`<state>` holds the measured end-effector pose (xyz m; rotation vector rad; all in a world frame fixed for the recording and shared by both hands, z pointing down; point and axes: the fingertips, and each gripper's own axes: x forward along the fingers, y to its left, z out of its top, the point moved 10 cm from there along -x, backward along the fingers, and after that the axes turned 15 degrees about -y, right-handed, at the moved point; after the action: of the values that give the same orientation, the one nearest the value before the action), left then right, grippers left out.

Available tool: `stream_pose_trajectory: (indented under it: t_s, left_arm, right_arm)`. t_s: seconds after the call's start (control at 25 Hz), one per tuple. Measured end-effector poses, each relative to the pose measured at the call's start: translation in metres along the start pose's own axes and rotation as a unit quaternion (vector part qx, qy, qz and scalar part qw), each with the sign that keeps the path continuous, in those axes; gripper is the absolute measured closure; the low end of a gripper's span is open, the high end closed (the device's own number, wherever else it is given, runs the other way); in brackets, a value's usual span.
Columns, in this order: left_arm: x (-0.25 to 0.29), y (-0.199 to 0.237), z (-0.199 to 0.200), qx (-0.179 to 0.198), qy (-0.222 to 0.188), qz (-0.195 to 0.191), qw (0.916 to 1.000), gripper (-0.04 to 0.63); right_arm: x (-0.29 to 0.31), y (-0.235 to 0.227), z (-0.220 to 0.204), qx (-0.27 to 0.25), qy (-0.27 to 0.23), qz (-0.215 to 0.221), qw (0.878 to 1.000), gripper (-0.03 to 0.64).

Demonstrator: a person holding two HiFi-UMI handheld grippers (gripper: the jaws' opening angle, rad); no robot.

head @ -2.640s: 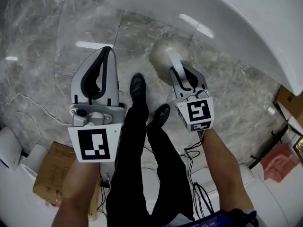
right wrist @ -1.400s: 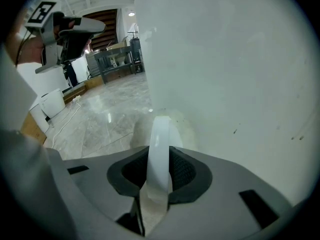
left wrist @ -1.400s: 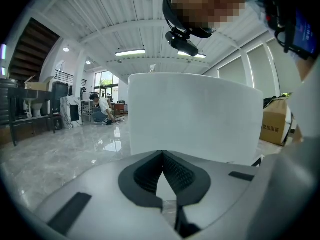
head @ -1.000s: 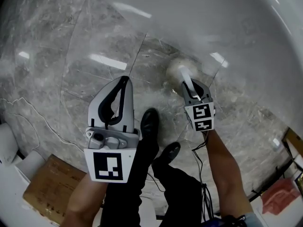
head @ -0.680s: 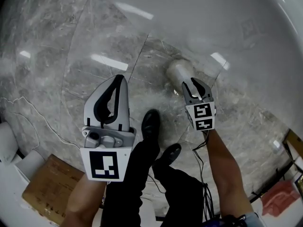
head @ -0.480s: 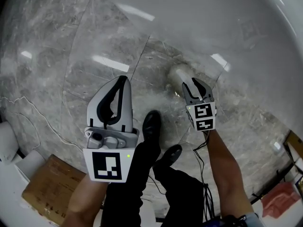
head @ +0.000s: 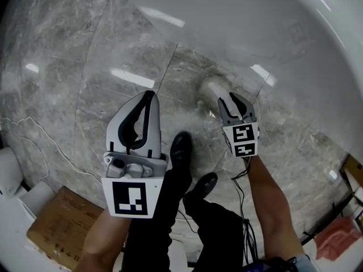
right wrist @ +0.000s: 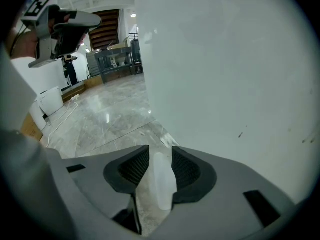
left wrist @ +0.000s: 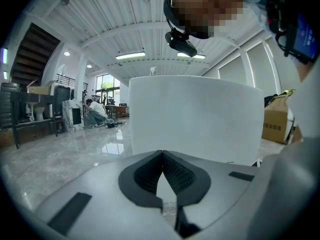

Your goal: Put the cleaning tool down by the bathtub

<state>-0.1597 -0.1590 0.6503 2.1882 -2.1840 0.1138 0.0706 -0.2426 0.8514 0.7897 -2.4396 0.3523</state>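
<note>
Right gripper (right wrist: 160, 156): jaws, having just been opening, are standing apart around the cleaning tool (right wrist: 161, 186) handle, a gap only this gripper's view is showing. Head view is showing the tool lying on the floor (head: 85, 55) just beside the bathtub (head: 272, 33). Left gripper (left wrist: 162, 155): jaws are touching, empty.

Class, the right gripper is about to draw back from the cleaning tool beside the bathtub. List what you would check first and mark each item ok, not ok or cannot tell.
1. Right gripper jaws apart: ok. They have just been opening, with the cleaning tool handle between them.
2. Both pads clear of the handle: cannot tell. One side looks very close.
3. Tool's head resting on the floor: ok.
4. Tool lying beside the bathtub: ok, at the foot of its wall.
5. Left gripper out of the way: ok. It is shut, empty and well apart from the tool.
</note>
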Motion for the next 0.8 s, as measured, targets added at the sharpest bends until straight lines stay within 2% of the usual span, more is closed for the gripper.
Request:
stream_pose_trajectory:
  t_s: [0.24,0.52,0.6,0.8]
  left_arm:
    - [-0.004,-0.009,0.026,0.0,-0.015,-0.001,0.9999,0.58]
    - [-0.011,-0.023,0.081,-0.007,-0.043,0.003,0.9991,0.58]
    - [-0.015,-0.029,0.102,-0.01,-0.048,-0.001,0.9988,0.58]
    - [-0.022,-0.043,0.144,-0.012,-0.065,-0.013,0.9977,0.58]
  right_arm:
    - [-0.02,0.002,0.026,-0.002,-0.023,-0.008,1.0,0.469]
    - [-0.067,0.017,0.084,0.006,-0.061,-0.022,0.998,0.502]
    - [-0.086,0.022,0.107,0.01,-0.077,-0.028,0.997,0.516]
    - [-0.136,0.034,0.165,0.012,-0.136,-0.054,0.989,0.601]
